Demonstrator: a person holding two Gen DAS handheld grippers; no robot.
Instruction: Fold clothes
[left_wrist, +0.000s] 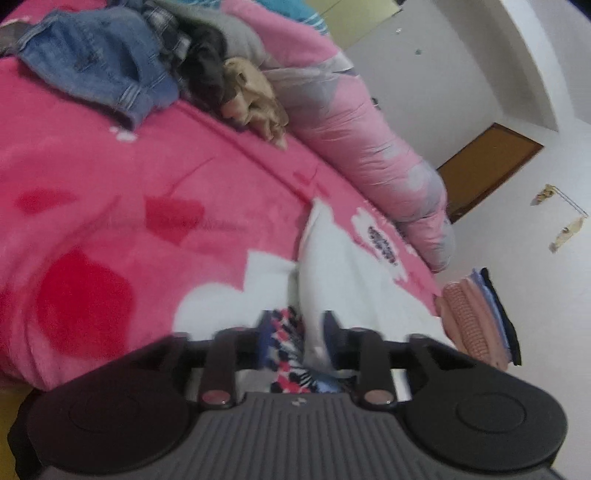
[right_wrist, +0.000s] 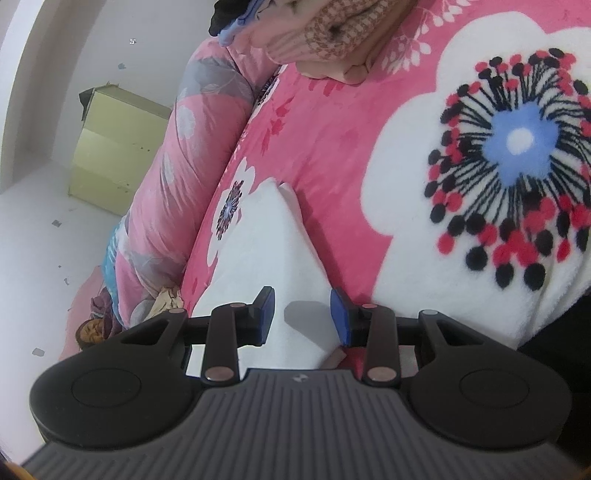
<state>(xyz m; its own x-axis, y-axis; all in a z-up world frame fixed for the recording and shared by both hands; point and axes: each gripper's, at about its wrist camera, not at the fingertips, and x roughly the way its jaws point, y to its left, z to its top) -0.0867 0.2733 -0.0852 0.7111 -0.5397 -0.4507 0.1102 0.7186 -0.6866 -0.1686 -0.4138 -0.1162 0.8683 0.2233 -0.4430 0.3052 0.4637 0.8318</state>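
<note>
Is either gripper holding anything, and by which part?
Nothing gripped. Left gripper open around the white garment, at its raised fold; right gripper open above it.

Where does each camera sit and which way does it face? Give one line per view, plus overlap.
Left wrist: on the left gripper, looking over a pink flowered fleece blanket toward crumpled blue denim clothes; only its black fingers show.
Right wrist: on the right gripper, looking down at a flat white cloth; only its fingers show.
Shared: blanket, white cloth, rolled pink quilt.
</note>
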